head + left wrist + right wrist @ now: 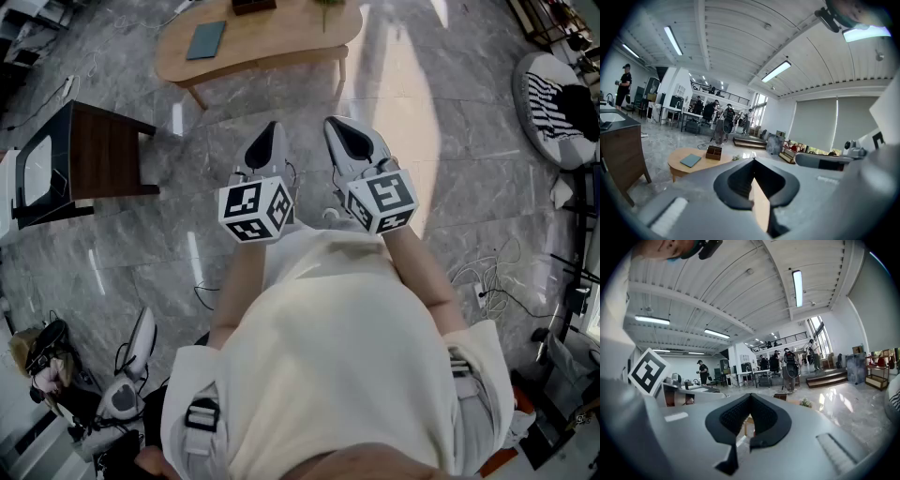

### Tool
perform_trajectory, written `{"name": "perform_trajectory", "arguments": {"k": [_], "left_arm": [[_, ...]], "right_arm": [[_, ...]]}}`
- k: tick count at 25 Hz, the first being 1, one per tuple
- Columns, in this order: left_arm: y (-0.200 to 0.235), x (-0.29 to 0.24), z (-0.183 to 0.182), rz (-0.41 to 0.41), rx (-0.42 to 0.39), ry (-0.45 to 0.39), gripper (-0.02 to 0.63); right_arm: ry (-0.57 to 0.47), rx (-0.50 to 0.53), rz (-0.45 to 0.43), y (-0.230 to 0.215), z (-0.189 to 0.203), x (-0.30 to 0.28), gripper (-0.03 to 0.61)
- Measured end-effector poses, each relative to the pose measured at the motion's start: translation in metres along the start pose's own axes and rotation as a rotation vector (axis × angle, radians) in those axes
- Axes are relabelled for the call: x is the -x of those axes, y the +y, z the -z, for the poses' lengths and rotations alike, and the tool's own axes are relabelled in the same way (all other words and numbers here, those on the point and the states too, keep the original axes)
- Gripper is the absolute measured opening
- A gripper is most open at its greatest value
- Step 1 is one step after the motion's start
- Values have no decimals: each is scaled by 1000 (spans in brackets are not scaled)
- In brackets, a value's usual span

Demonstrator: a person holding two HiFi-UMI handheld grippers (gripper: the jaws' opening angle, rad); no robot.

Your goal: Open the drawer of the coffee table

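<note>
Clenched on nothing, both claws ride side by side close to my body: the left gripper (pixel 270 129) and the right gripper (pixel 337 124) have their jaws pressed together, and each gripper view shows only the room beyond the tips. The pale wooden oval coffee table (pixel 272 45) stands well ahead across the grey marble floor (pixel 441 141), with a grey-blue flat book (pixel 206 39) and a dark brown box (pixel 253 6) on top. A dark wooden side table (pixel 98 150) sits off to my left, apart from it. I cannot make out the drawer from here; no front or handle shows.

I judge this as the approach, with nothing on the table touched. Next I need to close the gap, get low enough to find the drawer front, pick one claw, open it and line its jaws up with whatever handle or lip is there.
</note>
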State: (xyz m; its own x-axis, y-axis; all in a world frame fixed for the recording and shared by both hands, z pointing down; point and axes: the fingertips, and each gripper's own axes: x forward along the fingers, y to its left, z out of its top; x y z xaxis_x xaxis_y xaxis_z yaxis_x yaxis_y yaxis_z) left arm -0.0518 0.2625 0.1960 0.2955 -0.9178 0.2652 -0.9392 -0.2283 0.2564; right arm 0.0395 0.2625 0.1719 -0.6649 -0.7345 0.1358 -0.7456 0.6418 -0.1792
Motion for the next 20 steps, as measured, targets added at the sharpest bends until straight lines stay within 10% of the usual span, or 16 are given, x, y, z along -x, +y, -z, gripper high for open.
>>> {"name": "perform_trajectory", "arguments": {"k": [20], "left_arm": [[-23,11,19,1,-6,33,2]], "right_arm": [[7,-63,-23,-8,16,23,2]]}}
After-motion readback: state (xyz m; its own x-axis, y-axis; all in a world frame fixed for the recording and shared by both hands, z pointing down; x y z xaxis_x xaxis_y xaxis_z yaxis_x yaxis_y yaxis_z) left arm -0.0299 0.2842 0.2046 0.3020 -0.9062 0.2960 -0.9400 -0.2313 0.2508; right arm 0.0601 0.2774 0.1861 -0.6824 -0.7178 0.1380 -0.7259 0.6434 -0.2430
